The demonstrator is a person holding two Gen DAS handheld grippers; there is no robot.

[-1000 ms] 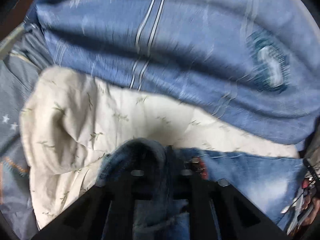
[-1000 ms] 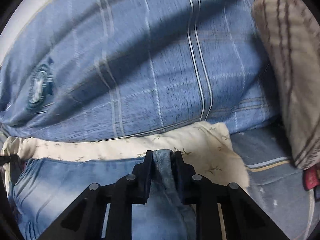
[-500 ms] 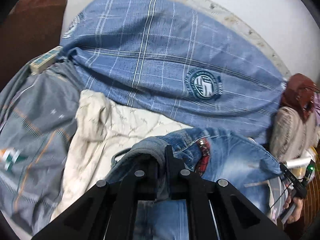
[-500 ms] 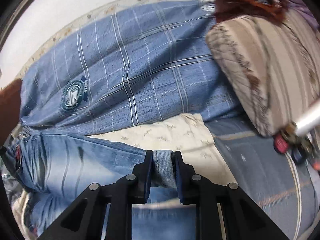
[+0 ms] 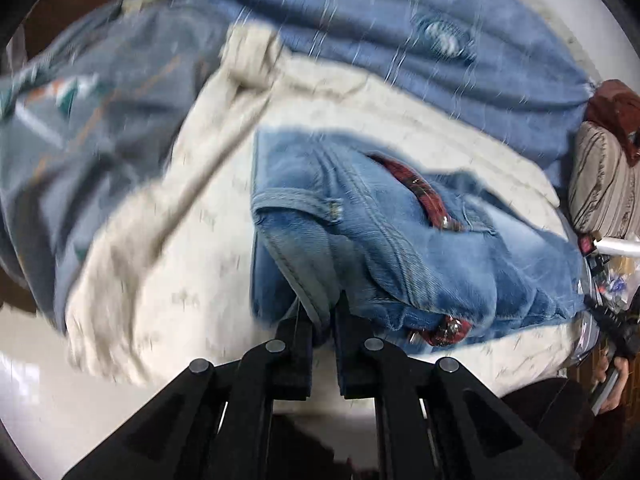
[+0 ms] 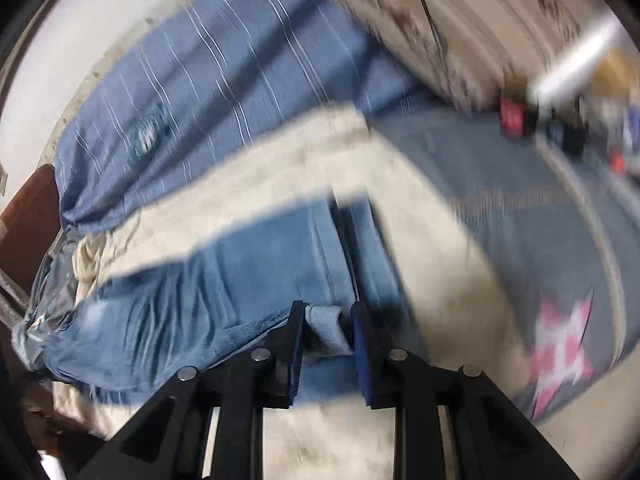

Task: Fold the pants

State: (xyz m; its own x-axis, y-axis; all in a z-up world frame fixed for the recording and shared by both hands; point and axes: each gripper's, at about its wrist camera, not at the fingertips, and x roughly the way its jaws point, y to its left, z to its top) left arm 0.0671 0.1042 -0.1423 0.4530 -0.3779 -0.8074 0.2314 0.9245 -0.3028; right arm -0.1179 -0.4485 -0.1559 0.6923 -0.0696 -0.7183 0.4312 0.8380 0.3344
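Setting: home bedroom. Bed with cream sheet, blue plaid bedding along far white wall, striped pillow far right, grey patterned blanket left.

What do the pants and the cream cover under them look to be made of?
Pants: faded blue denim, by the twill weave, thick stitched seams and washed patches. Cream cover: soft, matte woven or quilted fabric, probably cotton; motion blur leaves it open.

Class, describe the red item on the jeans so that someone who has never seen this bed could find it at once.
Start at the cream blanket spread over the bed, below the blue plaid pillow. On it lie the light blue jeans. Along their waist runs the red patterned belt, the only red, glossy strip against the denim.
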